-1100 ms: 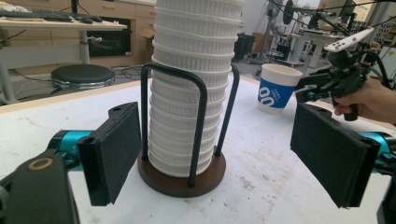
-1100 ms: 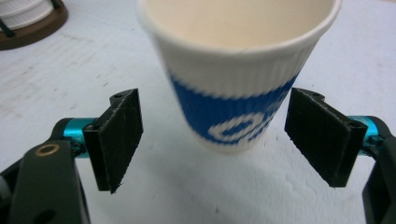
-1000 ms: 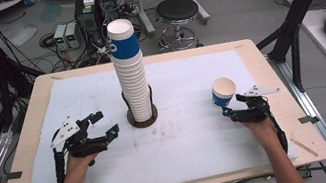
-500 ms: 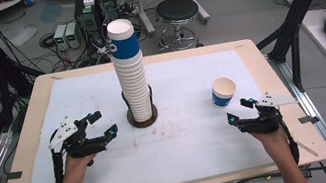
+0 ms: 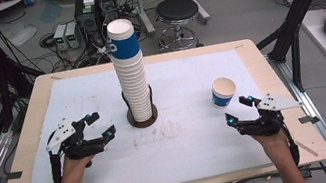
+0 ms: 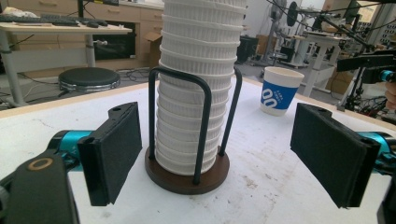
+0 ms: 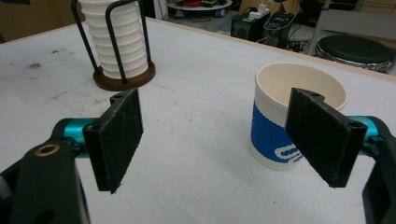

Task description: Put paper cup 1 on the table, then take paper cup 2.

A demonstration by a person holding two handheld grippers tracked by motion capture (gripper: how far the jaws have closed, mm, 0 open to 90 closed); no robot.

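Right tongs (image 5: 238, 110) wide open, empty, near the white-and-blue paper cup (image 5: 223, 92). Left tongs (image 5: 98, 125) open, empty. Risk: an off-centre approach likely tips the light cup over.

The right gripper (image 5: 238, 109) has been drawn back from the single paper cup (image 5: 223, 92) toward the near right; the cup is left standing free, no longer between the jaws.

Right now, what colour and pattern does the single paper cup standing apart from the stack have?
The single paper cup is white with a blue band bearing white markings, clearest in the right gripper view.
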